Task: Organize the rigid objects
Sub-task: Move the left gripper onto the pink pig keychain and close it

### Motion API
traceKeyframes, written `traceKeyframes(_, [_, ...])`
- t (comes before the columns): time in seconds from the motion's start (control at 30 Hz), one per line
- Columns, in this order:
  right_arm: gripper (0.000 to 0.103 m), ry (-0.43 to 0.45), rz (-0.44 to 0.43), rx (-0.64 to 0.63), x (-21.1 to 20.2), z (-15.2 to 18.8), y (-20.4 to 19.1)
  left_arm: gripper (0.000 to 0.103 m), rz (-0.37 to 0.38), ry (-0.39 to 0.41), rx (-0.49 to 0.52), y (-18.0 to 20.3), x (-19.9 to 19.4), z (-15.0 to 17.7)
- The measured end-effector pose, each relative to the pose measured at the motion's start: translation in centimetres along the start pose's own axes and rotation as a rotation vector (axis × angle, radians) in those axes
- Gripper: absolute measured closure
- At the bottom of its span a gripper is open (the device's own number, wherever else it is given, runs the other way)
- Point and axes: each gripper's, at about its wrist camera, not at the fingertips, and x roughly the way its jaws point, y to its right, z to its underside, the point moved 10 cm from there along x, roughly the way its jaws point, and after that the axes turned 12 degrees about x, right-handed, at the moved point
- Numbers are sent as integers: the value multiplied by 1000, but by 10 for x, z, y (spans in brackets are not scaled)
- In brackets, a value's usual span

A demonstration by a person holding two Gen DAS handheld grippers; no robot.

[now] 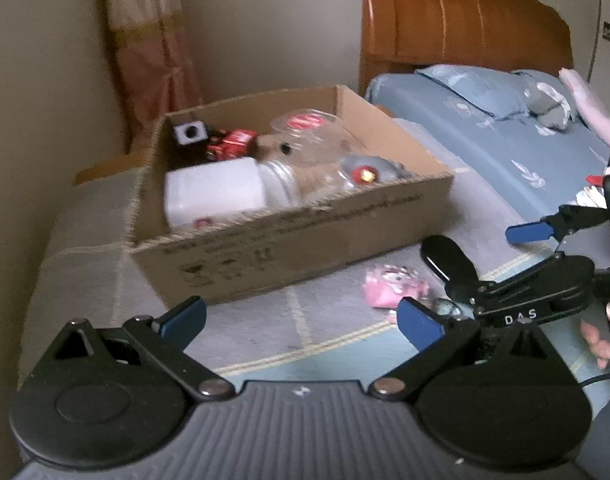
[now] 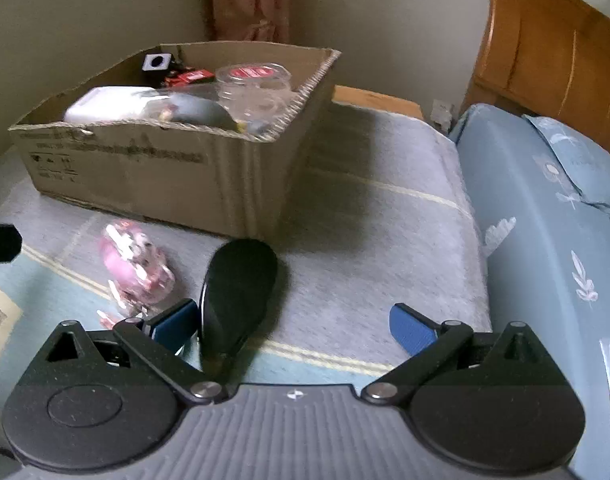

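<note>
The cardboard box (image 2: 153, 168) is set on the grey mat (image 2: 385, 240) as the collecting place, and a white container (image 1: 213, 188), a clear jar (image 2: 257, 84) and small red items (image 1: 231, 142) are already gathered inside. The black oval object (image 2: 237, 296) and the pink object (image 2: 135, 268) are left outside, just before it. The right gripper (image 2: 293, 324) is held with jaws apart over the black one, seemingly for a grasp; the left gripper (image 1: 301, 320) is kept spread and empty, facing the box

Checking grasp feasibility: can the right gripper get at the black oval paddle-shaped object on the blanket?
Probably yes. The right gripper is open, and the black oval paddle-shaped object lies just ahead between its fingers, nearer the left one. The pink object sits apart, beside it.
</note>
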Motion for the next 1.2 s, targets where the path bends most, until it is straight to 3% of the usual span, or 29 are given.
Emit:
traceKeyframes(0.27, [0,17,40,34,-3,5,32,2,53,-31,50,35,26,-3])
traceKeyframes(0.53, [0,26,14,81,-6,13,44,6,73,-34,62,52,50,-12])
traceKeyframes(0.73, [0,32,19,90,-13,19,47,30,103,-46,74,60,64,-13])
traceKeyframes(0.83, [0,38,30,103,-15,20,51,51,126,-55,63,60,69,-15])
traceKeyframes(1.2, [0,51,92,189,-2,6,72,53,92,-72,65,46,56,0])
